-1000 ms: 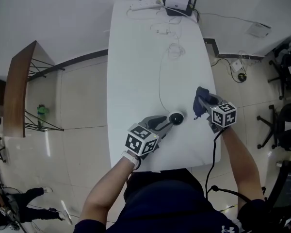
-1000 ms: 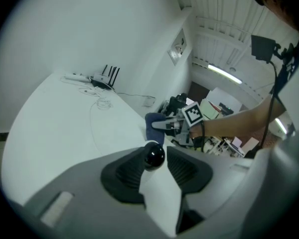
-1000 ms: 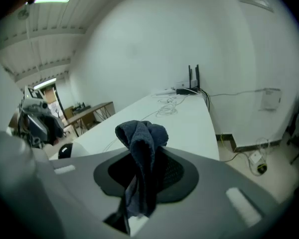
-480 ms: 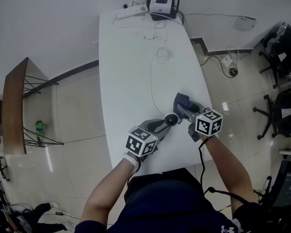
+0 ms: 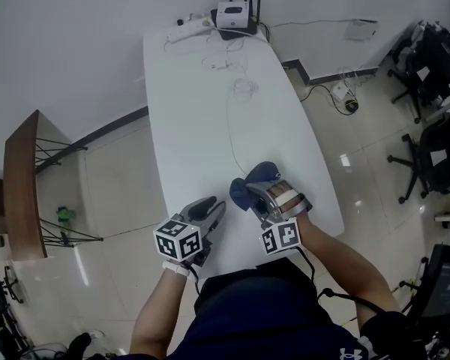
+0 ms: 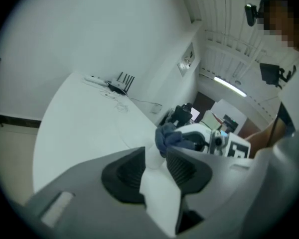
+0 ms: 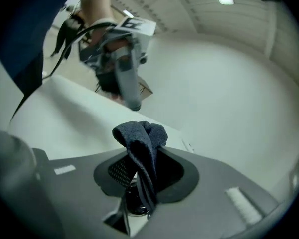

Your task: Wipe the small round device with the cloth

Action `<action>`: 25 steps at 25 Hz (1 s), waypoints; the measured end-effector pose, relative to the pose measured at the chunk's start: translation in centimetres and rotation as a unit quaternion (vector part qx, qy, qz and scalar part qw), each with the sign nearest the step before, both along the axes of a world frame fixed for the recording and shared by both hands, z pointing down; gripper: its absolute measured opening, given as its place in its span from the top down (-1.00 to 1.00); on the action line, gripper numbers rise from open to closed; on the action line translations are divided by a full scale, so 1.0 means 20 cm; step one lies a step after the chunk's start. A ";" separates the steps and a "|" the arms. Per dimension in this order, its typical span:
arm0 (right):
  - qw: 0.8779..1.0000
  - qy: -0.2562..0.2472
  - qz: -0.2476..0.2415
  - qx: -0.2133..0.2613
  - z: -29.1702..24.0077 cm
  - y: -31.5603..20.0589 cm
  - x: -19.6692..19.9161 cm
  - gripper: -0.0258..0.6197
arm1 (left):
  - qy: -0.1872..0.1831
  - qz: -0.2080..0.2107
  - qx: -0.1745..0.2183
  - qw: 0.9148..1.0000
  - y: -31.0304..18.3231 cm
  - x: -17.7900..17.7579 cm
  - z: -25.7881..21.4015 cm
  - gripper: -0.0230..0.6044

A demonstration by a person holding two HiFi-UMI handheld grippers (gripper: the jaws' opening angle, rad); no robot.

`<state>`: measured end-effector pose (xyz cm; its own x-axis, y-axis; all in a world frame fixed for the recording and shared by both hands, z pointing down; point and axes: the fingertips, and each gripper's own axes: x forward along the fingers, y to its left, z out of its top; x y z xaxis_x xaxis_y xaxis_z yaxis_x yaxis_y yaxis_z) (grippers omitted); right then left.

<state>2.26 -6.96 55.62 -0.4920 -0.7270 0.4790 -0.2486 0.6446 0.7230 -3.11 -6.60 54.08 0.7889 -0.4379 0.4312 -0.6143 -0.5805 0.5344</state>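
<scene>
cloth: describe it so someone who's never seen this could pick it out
Find the long white table running up the head view. At its near end, the right gripper pinches a crumpled dark blue cloth. It is the only soft blue thing on the table, bunched against hard grey plastic and bare white tabletop.

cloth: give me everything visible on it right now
The cloth is dark blue, soft and nappy like towelling, bunched into a lump. The right gripper's jaws are shut on it: a folded strip runs back between the pads, and the lump sticks out past the tips. In the head view it sits over the white table, where the thin white cable ends. Whether it touches the table cannot be told.
</scene>
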 end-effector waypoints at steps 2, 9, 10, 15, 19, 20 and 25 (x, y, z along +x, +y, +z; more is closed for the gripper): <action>0.998 0.054 -0.002 0.027 0.09 0.04 -0.03 0.62 | -0.001 -0.037 0.000 0.999 -0.01 -0.15 0.00 0.52; 0.998 0.044 0.032 -0.033 0.30 0.17 -0.18 0.62 | -0.003 -0.059 -0.018 0.998 0.07 -0.38 0.06 0.54; 0.998 0.002 0.045 -0.052 0.27 0.18 -0.20 0.62 | -0.001 -0.053 -0.018 0.998 0.08 -0.38 0.06 0.54; 0.913 -0.326 0.185 -0.162 -0.10 0.08 -0.05 0.62 | 0.014 -0.017 -0.007 1.000 0.07 -0.26 0.03 0.54; 0.734 -0.581 0.294 -0.192 -0.33 -0.01 0.47 0.62 | 0.011 0.023 0.023 0.999 -0.01 -0.05 -0.03 0.54; 0.700 -0.614 0.314 -0.185 -0.35 -0.01 0.60 0.62 | 0.006 0.039 0.032 0.999 -0.02 0.02 -0.05 0.54; 0.641 -0.633 0.397 -0.177 -0.10 -0.05 1.05 0.62 | -0.039 0.114 0.058 0.991 -0.07 0.38 -0.01 0.54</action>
